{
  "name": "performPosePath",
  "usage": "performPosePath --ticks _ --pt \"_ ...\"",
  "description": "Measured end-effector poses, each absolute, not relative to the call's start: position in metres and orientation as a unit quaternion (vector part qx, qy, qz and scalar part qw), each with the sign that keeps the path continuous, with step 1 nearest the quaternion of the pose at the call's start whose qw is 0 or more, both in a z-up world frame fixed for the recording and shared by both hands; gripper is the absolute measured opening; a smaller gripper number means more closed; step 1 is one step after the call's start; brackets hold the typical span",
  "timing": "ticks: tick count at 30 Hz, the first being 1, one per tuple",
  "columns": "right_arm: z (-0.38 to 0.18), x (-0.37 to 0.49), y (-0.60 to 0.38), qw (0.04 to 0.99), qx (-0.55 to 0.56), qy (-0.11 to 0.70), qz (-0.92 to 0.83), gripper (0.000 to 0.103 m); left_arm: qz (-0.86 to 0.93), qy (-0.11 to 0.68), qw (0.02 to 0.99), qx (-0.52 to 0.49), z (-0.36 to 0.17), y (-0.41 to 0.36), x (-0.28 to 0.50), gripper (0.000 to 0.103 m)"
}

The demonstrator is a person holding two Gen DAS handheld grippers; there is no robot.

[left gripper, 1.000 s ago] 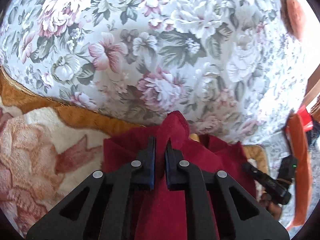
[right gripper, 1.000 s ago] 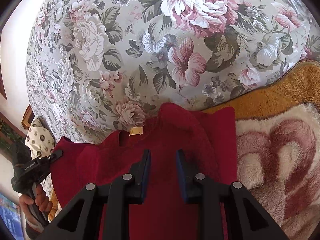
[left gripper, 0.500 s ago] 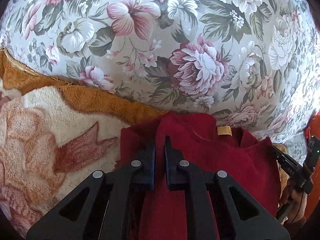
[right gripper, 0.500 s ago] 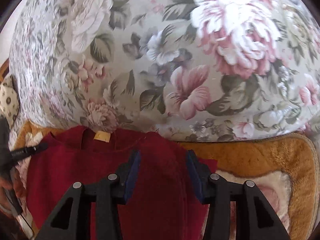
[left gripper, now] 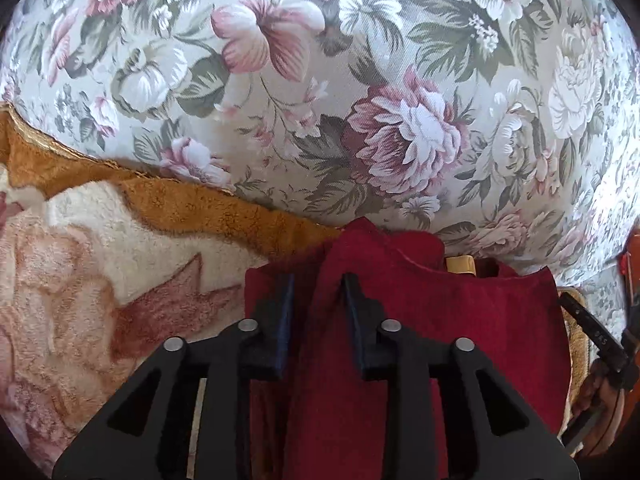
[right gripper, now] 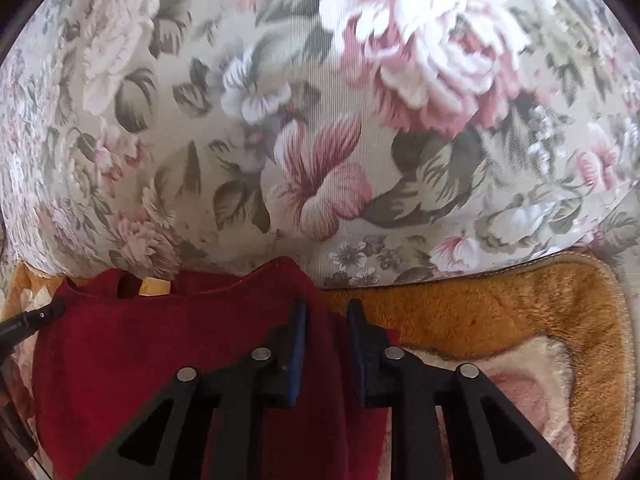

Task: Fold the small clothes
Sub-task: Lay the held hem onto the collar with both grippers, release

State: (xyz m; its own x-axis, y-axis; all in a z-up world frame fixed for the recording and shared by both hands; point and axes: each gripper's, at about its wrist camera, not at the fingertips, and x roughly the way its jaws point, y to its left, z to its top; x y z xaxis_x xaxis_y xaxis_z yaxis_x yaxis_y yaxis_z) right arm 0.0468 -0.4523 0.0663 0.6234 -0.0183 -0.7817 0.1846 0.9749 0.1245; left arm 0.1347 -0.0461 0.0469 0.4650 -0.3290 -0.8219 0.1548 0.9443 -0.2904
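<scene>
Since 0.5 s ago the left gripper (left gripper: 318,292) has parted its jaws, now standing open astride a raised fold of the red garment (left gripper: 440,320). Right gripper (right gripper: 324,320) also open, cloth between its fingers. Garment lies on the blanket (right gripper: 500,312), near the floral cushion (left gripper: 320,80).

left claw (left gripper: 316,288): matte black plastic, 2 fingers w/ triangular cut-outs in the frame; 4 round silver screw heads across the linkage.
left pads (left gripper: 285,312): thin, dark blue strips on inner faces.
right claw (right gripper: 325,320): same build, black, 4 silver screws, triangular openings.
right pads (right gripper: 298,344): blue, brighter on the left finger.
skin: brownish, partly visible at frame edge, blurred.
</scene>
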Motion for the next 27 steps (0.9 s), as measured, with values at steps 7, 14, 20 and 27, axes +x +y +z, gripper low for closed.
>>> performPosePath --ticks 7,14,20,27 --pt "0.085 -0.029 -0.402 0.897 0.065 0.437 0.029 0.022 -0.165 0.464 0.867 -0.069 0.087 -0.047 0.064 0.065" --pt "0.04 -0.015 -0.401 0.889 0.068 0.452 -0.007 0.021 -0.112 0.507 0.854 -0.043 0.031 -0.066 0.015 0.065" --pt "0.08 -0.046 -0.394 0.891 0.106 0.441 0.018 0.022 -0.088 0.525 0.836 -0.133 0.021 -0.03 0.004 0.066" --pt "0.042 -0.073 -0.351 0.869 0.037 0.489 0.061 0.026 -0.077 0.505 0.847 -0.147 0.014 -0.023 -0.012 0.066"
